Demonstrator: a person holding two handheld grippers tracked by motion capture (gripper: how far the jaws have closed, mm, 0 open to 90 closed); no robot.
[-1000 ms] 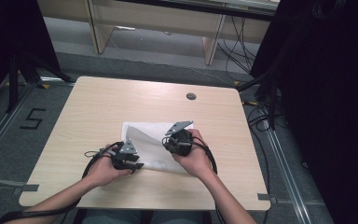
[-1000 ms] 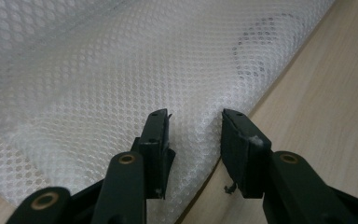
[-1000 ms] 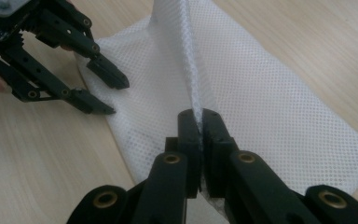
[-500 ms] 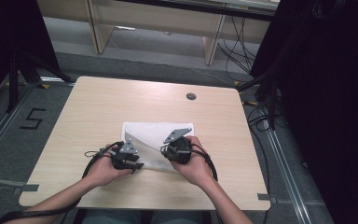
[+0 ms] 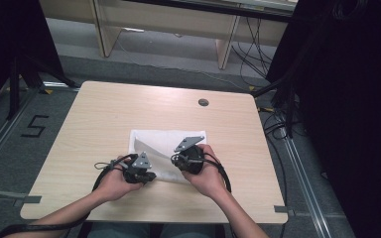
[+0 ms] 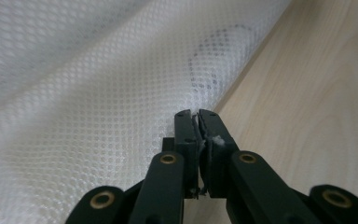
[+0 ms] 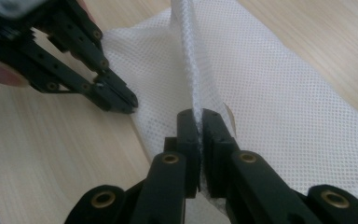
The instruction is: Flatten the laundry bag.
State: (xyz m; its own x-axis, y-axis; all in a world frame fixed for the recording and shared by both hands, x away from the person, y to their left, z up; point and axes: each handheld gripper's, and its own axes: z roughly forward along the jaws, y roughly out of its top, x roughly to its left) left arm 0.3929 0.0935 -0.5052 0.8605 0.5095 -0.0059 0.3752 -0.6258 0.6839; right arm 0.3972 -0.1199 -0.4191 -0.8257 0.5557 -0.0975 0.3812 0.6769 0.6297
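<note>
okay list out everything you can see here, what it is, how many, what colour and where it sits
table: one, light wood, centre of the high view
mesh cloth: one, white, on the near middle of the table, pinched by both grippers
cable hole cap: one, dark, round, far right part of the tabletop
number 5 marking: one, black, on the grey floor left of the table
wooden furniture legs: pale wood, on the floor beyond the table
floor cables: several, black, far right beyond the table
left gripper: one, black, shut on the mesh cloth's edge
right gripper: one, black, shut on a raised fold of the mesh cloth
hands: two, entering from the bottom, each holding a gripper
</note>
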